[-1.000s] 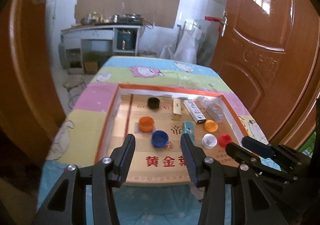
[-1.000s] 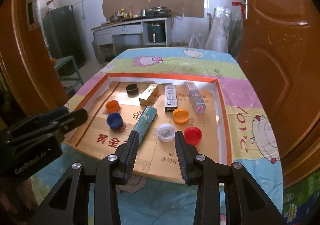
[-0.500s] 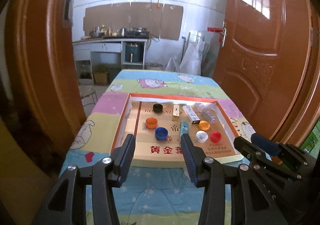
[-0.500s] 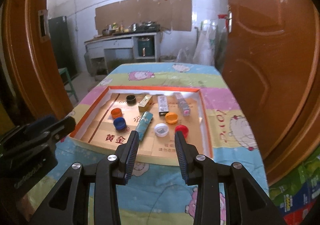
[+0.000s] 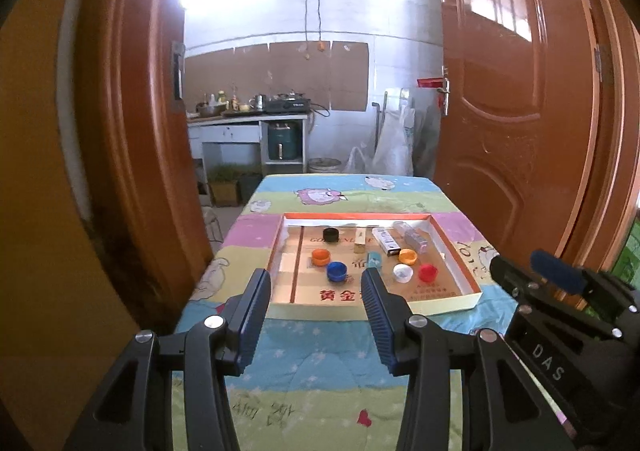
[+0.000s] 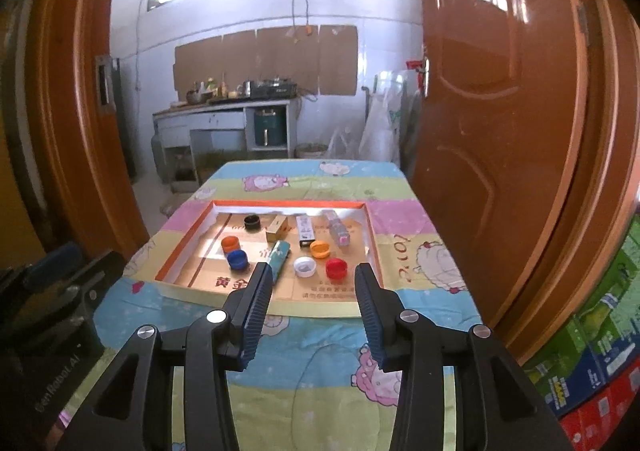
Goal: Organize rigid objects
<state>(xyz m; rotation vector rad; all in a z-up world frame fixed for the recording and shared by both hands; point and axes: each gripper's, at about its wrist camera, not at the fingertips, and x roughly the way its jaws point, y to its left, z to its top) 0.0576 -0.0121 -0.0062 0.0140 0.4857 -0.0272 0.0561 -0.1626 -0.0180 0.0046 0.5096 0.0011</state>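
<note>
A shallow cardboard tray with an orange rim (image 5: 460,271) (image 6: 372,247) lies on the table. In it are bottle caps: black (image 5: 330,235), orange (image 5: 321,257), blue (image 5: 337,271), yellow-orange (image 5: 407,256), white (image 5: 402,273) and red (image 5: 427,272), plus several small boxes, a teal one (image 6: 278,255) among them. My left gripper (image 5: 316,293) is open and empty, well back from the tray's near edge. My right gripper (image 6: 309,287) is open and empty, also short of the tray.
The table has a pastel cartoon cloth (image 5: 320,355). Brown doors stand close on the left (image 5: 132,131) and right (image 5: 520,131). A kitchen counter (image 5: 248,123) is behind. Stacked cartons (image 6: 592,355) stand at the lower right.
Both grippers have pulled back and up from the tray, which now looks smaller and farther. Both stay open. The objects in the tray have not moved.
</note>
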